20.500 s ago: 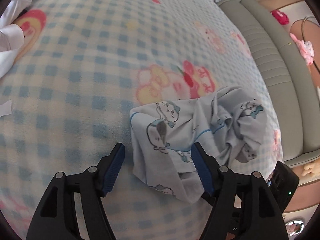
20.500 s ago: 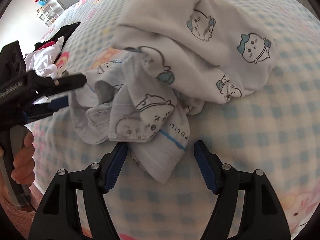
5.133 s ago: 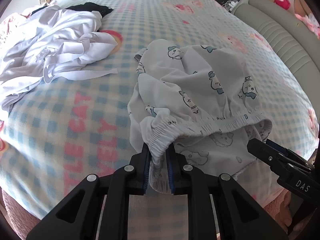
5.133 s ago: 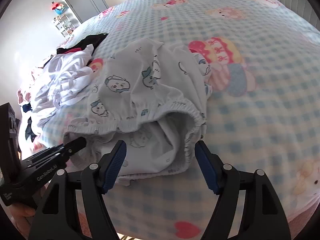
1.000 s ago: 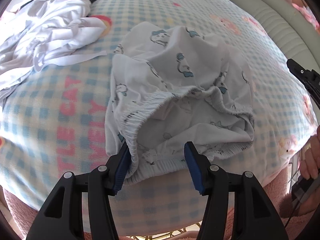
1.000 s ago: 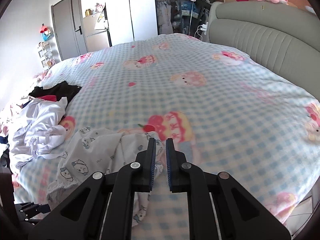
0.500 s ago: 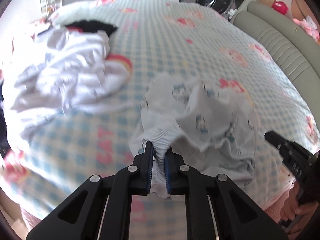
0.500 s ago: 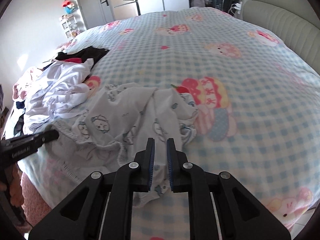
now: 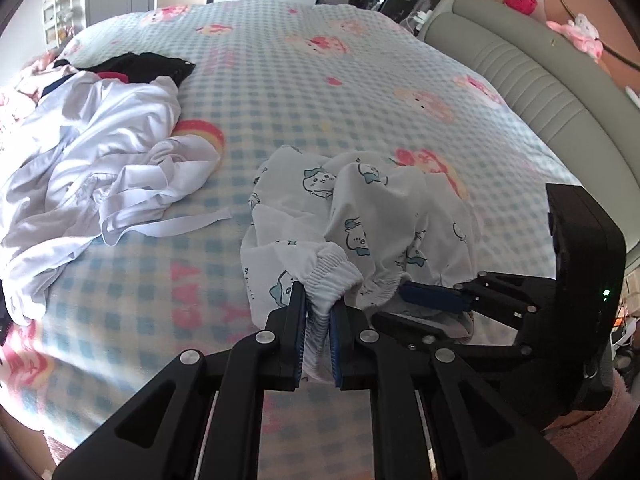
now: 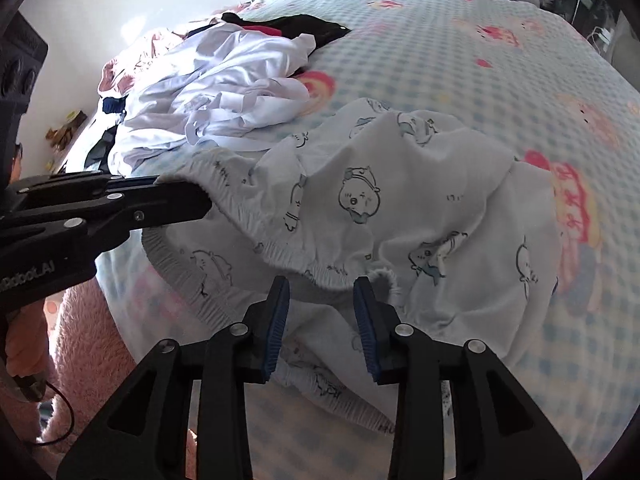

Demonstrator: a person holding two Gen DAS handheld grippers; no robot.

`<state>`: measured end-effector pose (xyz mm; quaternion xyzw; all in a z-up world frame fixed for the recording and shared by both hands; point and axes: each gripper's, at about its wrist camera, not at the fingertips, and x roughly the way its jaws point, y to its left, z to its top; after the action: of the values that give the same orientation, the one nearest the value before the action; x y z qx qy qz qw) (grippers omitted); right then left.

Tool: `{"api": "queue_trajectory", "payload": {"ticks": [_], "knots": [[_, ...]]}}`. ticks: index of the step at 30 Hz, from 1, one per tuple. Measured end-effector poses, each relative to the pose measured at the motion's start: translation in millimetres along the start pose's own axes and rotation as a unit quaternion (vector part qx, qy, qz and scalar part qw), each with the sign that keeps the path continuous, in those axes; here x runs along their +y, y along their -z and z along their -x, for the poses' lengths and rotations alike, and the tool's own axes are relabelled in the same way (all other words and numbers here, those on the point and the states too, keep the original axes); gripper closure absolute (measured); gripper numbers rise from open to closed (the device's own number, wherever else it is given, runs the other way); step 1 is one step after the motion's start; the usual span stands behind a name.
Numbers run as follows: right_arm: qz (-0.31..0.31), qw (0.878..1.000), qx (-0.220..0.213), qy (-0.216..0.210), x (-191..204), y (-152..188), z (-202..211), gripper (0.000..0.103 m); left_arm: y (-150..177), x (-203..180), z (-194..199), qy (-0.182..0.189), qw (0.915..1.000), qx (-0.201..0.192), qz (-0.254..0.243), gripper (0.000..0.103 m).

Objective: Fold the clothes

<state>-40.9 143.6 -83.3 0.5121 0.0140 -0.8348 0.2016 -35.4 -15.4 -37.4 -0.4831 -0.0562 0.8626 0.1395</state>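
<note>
- Left gripper (image 9: 318, 316): fingers (image 9: 297, 320) nearly together, pinching a bunched bit of the elastic waistband of the shorts (image 9: 360, 208). A white fold of cloth fills the narrow gap between the blue pads.
- Seen from the right wrist, the left gripper (image 10: 200, 200) reaches in level from the left edge, its tip at the waistband, which is lifted off the bed there.
- Right gripper (image 10: 322, 320): fingers (image 10: 278, 316) spread partway, pinching nothing. The waistband edge sits just past the tips, between them; whether a pad touches the cloth I cannot tell.
- From the left wrist, the right gripper (image 9: 432, 300) comes in from the right, low, pointing left at the same waistband (close beside the left one).
- A hand (image 10: 24, 344) shows at the lower left edge of the right view, below the left gripper's body.
- Shorts: white with small cartoon animals, crumpled in a mound near the front edge of the bed (image 9: 320, 92), waist opening facing the grippers.
- Bed cover is blue-and-white check with pink cartoon figures.
- A white garment (image 9: 88, 152) lies heaped to the left of the shorts, well apart, with a black one (image 9: 156, 66) behind it.
</note>
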Motion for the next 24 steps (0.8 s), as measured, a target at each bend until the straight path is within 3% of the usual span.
{"api": "queue_trajectory", "payload": {"ticks": [5,7,10,16,19,22,24], "knots": [[-0.011,1.000,0.003,0.016,-2.1,-1.8,-7.9,0.066,6.0,-3.6,1.4,0.010,0.9997,-0.004,0.022,0.092],[-0.016,1.000,0.004,0.022,-3.0,-2.6,-11.1,0.082,10.7,-4.9,-1.9,0.013,0.9996,0.004,0.025,0.092],[-0.022,0.999,0.006,0.032,-4.2,-3.7,-15.9,0.092,16.7,-6.7,-7.8,0.001,0.9997,0.018,0.015,0.091],[-0.042,0.992,-0.050,0.108,-20.8,-4.2,16.5,0.097,21.1,-2.6,-16.0,0.002,0.9988,0.036,0.033,0.091],[-0.054,0.990,-0.060,0.117,-35.2,-6.5,27.9,0.097,21.0,-7.9,-19.9,0.008,0.9986,0.041,0.032,0.089],[-0.074,0.987,-0.059,0.133,-51.3,-4.6,30.0,0.097,21.1,-12.2,-23.4,0.008,0.9984,0.045,0.032,0.075],[-0.088,0.985,-0.059,0.135,-60.2,-1.6,32.0,0.097,22.4,-12.0,-23.3,0.018,0.9982,0.045,0.036,0.055]]}}
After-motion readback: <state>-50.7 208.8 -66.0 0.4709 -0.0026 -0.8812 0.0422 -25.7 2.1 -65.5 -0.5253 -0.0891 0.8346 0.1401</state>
